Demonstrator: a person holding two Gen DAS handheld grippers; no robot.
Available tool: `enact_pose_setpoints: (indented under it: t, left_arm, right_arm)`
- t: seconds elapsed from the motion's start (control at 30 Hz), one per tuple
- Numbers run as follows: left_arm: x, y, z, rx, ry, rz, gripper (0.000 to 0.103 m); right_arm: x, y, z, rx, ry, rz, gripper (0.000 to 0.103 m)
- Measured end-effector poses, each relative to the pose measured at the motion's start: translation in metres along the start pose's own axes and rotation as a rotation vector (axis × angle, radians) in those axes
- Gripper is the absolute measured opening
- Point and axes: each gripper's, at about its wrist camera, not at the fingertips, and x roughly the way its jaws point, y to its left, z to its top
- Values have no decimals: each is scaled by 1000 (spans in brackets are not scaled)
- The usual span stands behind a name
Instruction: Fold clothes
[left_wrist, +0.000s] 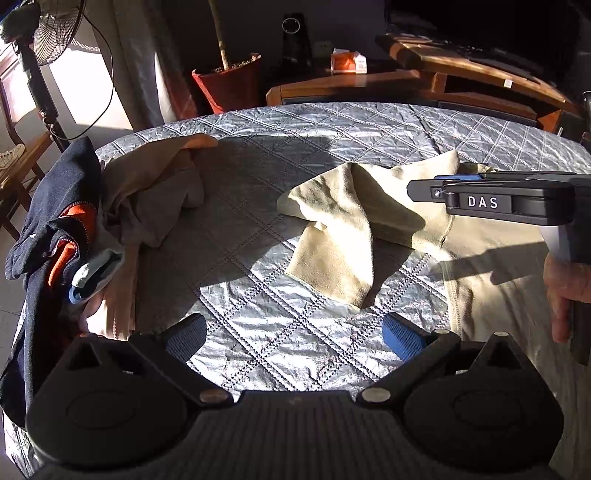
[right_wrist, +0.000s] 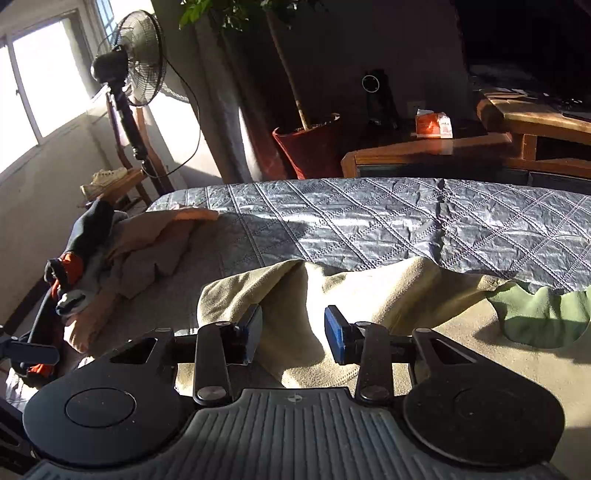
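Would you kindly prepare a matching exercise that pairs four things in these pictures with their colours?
Things:
1. plant pot
2. garment spread under the right tool
3. quilted cover
4. jacket on the clothes pile

Colours:
A. silvery grey
B. dark navy with orange lining
C. red
D. pale cream

Pairs: 1-C, 2-D, 3-A, 4-B
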Motion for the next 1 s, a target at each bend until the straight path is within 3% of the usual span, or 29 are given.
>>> enact_pose_setpoints:
  t: [0.07,0.23,0.3,0.43,0.53,0.63,0.77,0.87,1.0]
  left_arm:
    - [0,-3,0,6,-2,-2,101]
    - [1,-16,-2,37,0,-2,101]
    - [3,-22,-2,53,1,1,101]
    - [9,-36,-3,86,10,12,101]
    - [15,-49,-4,115,22,20,101]
    - [17,-62,-5,140,24,20,101]
    - [20,-80,-5,167,26,12,101]
    - [21,-93,-6,195,25,3,101]
    - [23,-102,-7,213,28,-2,101]
  right_arm:
    - [-50,-55,-10,200,-84,-68,56]
    - [-180,-184,-87,746,-279,-234,58]
    - [-230,-226,-137,970,-376,-312,58]
    - [-287,-271,-207,1237,-558,-398,58]
    - [-306,-291,-225,1260,-610,-461,58]
    - [-306,-308,-228,1287,-635,-454,57]
    - [-298,-328,-210,1246,-613,-476,60]
    - [-297,-345,-208,1267,-644,-468,58]
    - [-294,-362,-204,1275,-654,-480,49]
